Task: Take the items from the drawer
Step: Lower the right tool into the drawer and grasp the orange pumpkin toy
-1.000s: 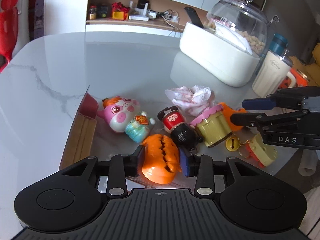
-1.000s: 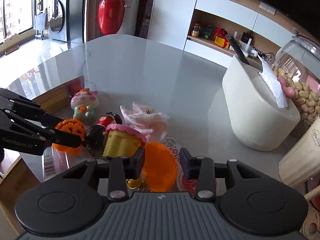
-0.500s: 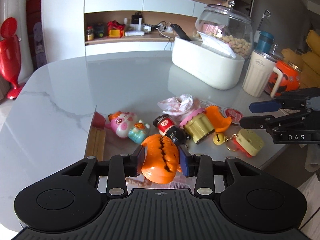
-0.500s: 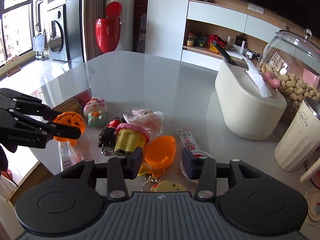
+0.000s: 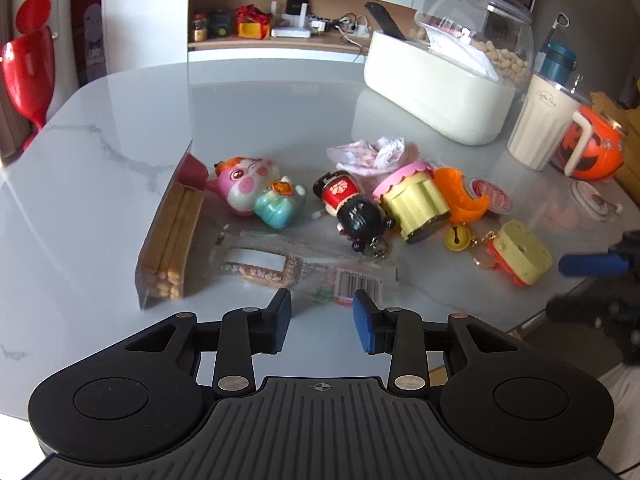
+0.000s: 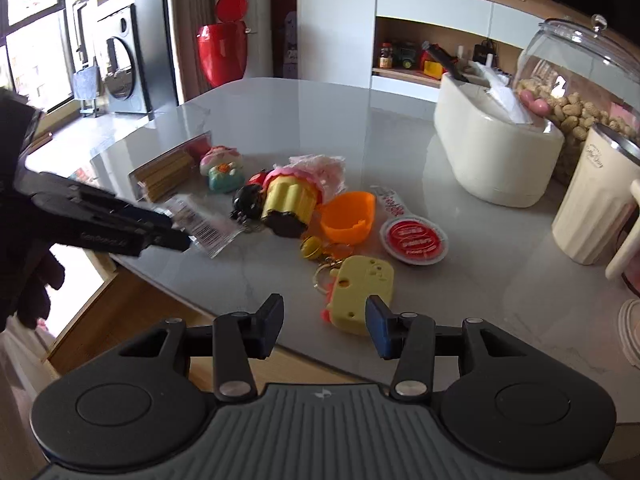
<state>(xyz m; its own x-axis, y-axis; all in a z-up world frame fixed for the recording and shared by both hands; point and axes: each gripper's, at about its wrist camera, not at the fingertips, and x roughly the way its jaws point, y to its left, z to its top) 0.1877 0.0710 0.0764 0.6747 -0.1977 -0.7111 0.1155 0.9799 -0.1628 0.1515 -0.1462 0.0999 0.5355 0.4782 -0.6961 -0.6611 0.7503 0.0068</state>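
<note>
A grey marble-look table point(image 5: 120, 184) in a living room carries a heap of small toys, and no drawer shows in either view. The left gripper point(image 5: 322, 316) hangs over the near edge, empty, its jaws closing on nothing; the right gripper point(image 6: 324, 326) is empty too, its jaws opening. Just ahead of the left one lies a clear snack packet point(image 5: 304, 270), long axis running left to right across the jaws. The yellow cheese keychain point(image 6: 362, 294) lies just ahead of the right gripper's right finger, long axis pointing away. My guess is both hands head back for more items.
</note>
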